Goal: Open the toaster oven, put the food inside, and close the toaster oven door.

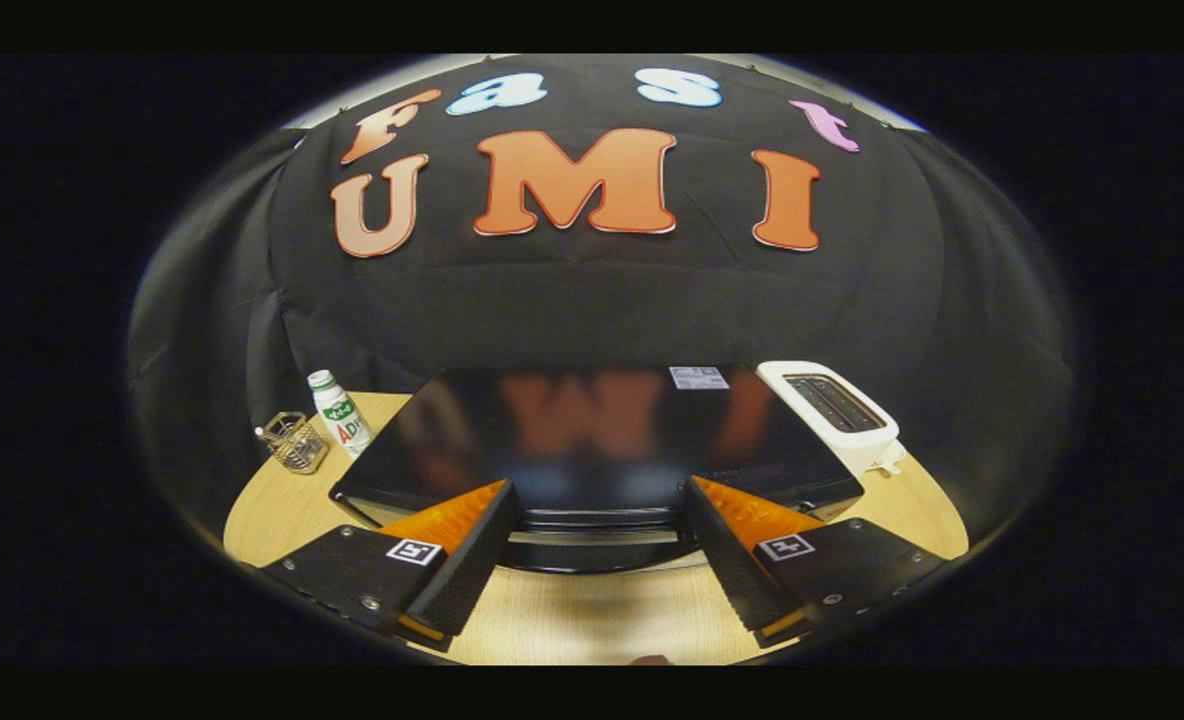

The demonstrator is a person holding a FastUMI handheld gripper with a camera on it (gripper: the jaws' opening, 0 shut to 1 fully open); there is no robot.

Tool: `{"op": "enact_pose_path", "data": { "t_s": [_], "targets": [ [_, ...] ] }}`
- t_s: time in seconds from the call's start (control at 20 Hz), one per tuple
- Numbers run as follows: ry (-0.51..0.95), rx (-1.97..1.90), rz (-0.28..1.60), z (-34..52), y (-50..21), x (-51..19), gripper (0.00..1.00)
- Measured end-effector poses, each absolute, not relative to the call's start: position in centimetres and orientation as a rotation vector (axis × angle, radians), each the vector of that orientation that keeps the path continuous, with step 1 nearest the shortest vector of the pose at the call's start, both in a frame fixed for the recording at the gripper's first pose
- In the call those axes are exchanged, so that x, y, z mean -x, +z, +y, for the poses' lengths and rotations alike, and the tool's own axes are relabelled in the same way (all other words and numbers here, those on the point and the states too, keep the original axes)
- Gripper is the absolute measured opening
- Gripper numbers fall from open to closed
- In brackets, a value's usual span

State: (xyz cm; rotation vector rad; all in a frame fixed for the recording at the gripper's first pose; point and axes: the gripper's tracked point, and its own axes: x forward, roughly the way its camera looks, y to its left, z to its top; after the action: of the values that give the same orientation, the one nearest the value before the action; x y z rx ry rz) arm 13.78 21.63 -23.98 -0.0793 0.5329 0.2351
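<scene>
A black toaster oven (592,430) with a glossy top stands on the wooden table (592,620), right ahead of my fingers. Its door handle (597,518) runs as a dark bar along the front top edge, between and just beyond my fingertips. My gripper (597,500) is open, its fingers spread wide to either side of the handle and holding nothing. I look down on the oven from above its front edge, so the door face is hidden. The door looks closed.
A white pop-up toaster (837,410) stands to the right of the oven. To the oven's left are a small white bottle with a green cap (337,412) and a wire basket (294,442). Black cloth walls close the booth behind.
</scene>
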Motion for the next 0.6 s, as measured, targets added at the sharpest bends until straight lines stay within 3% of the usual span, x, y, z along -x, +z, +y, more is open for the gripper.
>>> {"op": "enact_pose_path", "data": {
  "t_s": [0.6],
  "targets": [
    [0.236, 0.057, 0.539, 21.0, -24.6, -10.9, 0.99]
  ]
}}
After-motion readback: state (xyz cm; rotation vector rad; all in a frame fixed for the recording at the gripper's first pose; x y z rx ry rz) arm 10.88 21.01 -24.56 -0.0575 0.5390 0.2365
